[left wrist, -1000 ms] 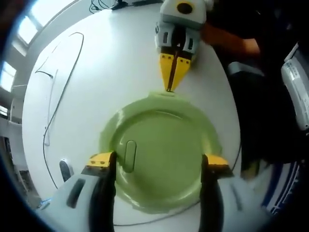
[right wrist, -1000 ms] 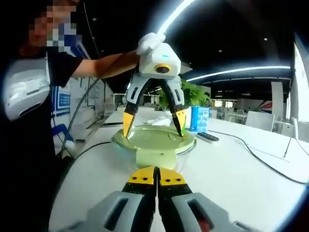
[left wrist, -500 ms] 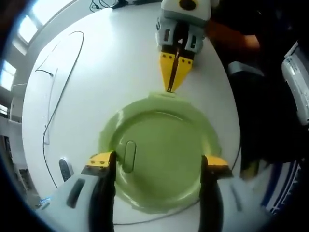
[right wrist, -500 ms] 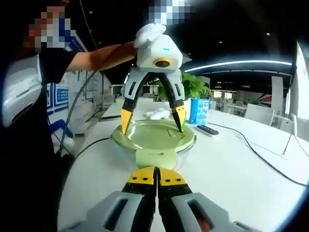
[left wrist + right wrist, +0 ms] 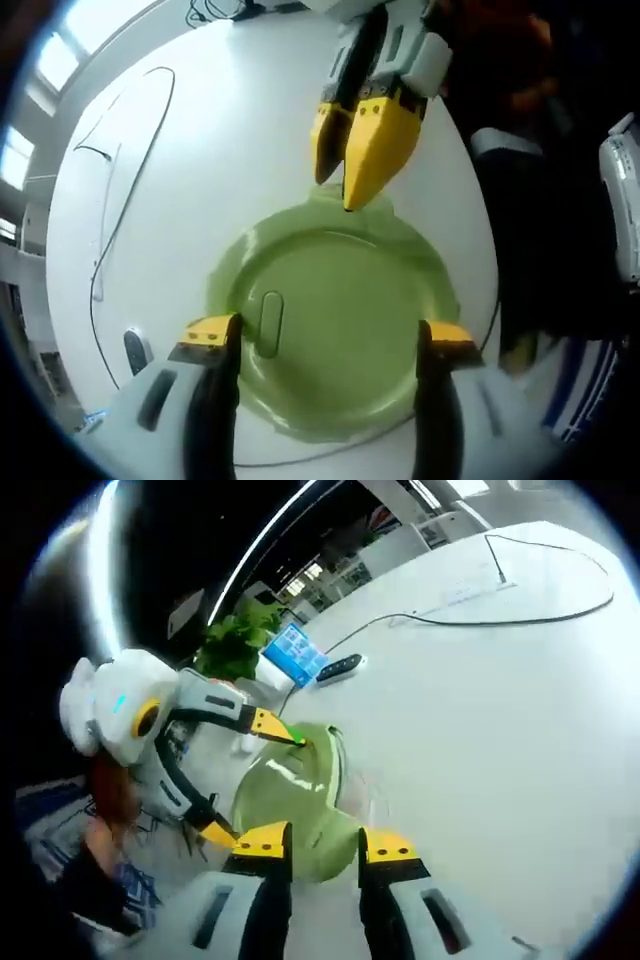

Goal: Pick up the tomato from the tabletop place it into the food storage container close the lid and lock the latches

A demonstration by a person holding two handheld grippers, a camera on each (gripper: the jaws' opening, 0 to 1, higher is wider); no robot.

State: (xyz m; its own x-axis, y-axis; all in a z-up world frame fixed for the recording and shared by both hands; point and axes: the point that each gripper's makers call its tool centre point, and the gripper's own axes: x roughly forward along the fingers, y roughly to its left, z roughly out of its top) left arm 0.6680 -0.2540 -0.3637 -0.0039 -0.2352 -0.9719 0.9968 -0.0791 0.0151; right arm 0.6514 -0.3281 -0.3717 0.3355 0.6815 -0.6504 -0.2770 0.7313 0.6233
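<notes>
Rolled and lifted since a second ago, the right gripper (image 5: pixel 345 160) has parted its jaws narrowly beside the lid (image 5: pixel 330 325) edge. Left gripper (image 5: pixel 325 345) straddles the lid, jaws wide. Risk: a latch (image 5: pixel 345 200) snapping unevenly could skid the container across the table (image 5: pixel 230 130).

Round food storage container (image 5: pixel 335 345), pale green lid (image 5: pixel 290 790) on, on tabletop

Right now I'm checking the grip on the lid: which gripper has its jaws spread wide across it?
The left gripper: its jaws straddle the green lid, one at each edge. The right gripper has its jaws only slightly apart, tips at the lid's latch tab.
</notes>
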